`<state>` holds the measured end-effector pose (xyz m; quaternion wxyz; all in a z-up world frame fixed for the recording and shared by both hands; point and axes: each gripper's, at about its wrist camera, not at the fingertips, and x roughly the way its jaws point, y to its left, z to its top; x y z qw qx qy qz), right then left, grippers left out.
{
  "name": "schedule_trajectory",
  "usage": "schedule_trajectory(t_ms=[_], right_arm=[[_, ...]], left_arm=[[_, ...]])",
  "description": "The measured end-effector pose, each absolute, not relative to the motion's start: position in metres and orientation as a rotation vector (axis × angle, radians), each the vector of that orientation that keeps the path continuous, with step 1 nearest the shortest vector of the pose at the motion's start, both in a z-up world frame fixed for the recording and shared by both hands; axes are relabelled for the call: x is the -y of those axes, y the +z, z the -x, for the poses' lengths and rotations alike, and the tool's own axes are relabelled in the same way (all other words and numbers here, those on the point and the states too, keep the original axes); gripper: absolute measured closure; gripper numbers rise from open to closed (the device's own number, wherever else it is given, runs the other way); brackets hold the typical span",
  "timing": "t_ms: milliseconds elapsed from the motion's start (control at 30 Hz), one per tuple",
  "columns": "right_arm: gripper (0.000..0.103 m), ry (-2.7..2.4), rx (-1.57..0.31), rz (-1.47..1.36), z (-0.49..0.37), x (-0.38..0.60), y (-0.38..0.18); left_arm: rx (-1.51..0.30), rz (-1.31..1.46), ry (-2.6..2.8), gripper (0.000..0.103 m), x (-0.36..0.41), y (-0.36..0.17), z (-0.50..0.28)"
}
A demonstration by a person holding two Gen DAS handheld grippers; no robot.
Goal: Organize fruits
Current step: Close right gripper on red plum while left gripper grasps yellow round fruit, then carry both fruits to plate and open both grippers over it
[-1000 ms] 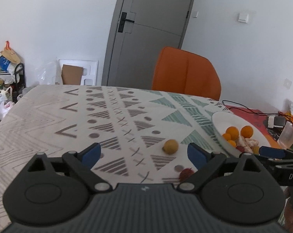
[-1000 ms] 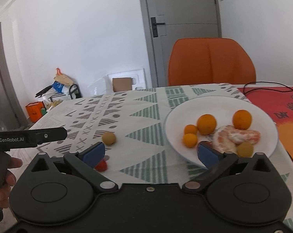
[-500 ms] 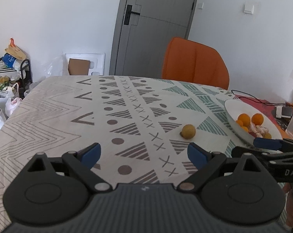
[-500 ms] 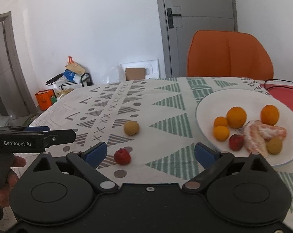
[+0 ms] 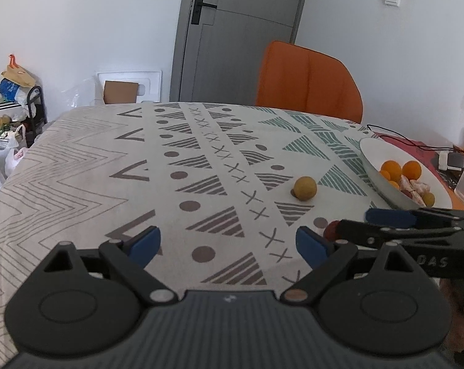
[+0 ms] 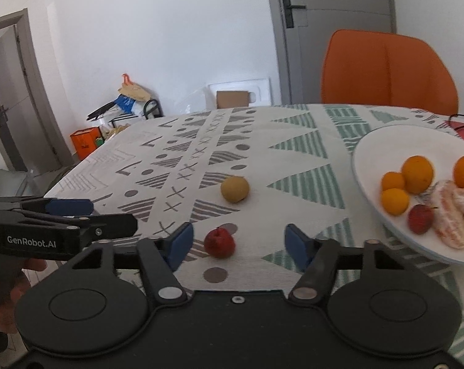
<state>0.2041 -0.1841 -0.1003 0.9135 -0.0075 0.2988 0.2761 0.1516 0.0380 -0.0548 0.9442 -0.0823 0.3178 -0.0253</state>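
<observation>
A small red fruit (image 6: 219, 242) lies on the patterned tablecloth, just ahead of my right gripper (image 6: 239, 241), nearer its left finger. The right gripper is open and empty. A yellow-brown round fruit (image 6: 235, 188) lies farther out; it also shows in the left wrist view (image 5: 305, 188). A white plate (image 6: 370, 141) at the right holds several oranges, a peeled citrus, a red fruit and a yellowish fruit. My left gripper (image 5: 228, 244) is open and empty above the cloth. In its view the red fruit (image 5: 331, 230) is mostly hidden behind the right gripper's fingers (image 5: 388, 218).
An orange chair (image 5: 308, 83) stands at the table's far side before a grey door. A black cable (image 5: 410, 141) and small items lie past the plate (image 5: 373, 160) on a red mat. Bags and a rack (image 5: 13, 107) stand on the floor at the left.
Both grippers have pulled back and swung left. The right gripper left the plate, where a red fruit now lies, and now faces the red fruit on the cloth.
</observation>
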Motion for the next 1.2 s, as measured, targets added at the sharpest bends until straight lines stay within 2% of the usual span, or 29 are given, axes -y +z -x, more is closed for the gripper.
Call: schedule_trajectory(t_ms=[100,333,700,867,933,1033,1100,1200], right_arm=[[0.081,0.604,-0.653,0.013,-0.210,0.180,-0.107],[0.081,0.587,-0.637,-0.015,-0.209,0.194,-0.102],[0.081,0.541,-0.594,-0.106,-0.210,0.236,-0.084],[0.081,0.494,-0.573,-0.114,-0.215,0.254,-0.078],[0.081,0.478,-0.568,-0.121,-0.217,0.261,-0.078],[0.081,0.457,-0.562,-0.126,-0.219,0.271,-0.078],[0.081,0.442,-0.557,-0.130,-0.220,0.278,-0.078],[0.081,0.422,-0.552,-0.139,-0.223,0.287,-0.079]], left_arm=[[-0.648,0.168,-0.065,0.010,-0.036,-0.055,-0.155],[-0.636,0.141,-0.103,0.015,-0.020,-0.055,-0.170],[-0.628,0.104,-0.168,0.037,0.016,-0.057,-0.202],[-0.632,0.091,-0.184,0.043,0.030,-0.061,-0.218],[-0.636,0.093,-0.182,0.049,0.033,-0.063,-0.224],[-0.651,0.092,-0.185,0.062,0.038,-0.066,-0.233],[-0.655,0.084,-0.183,0.079,0.042,-0.069,-0.237],[-0.640,0.084,-0.177,0.079,0.047,-0.068,-0.238]])
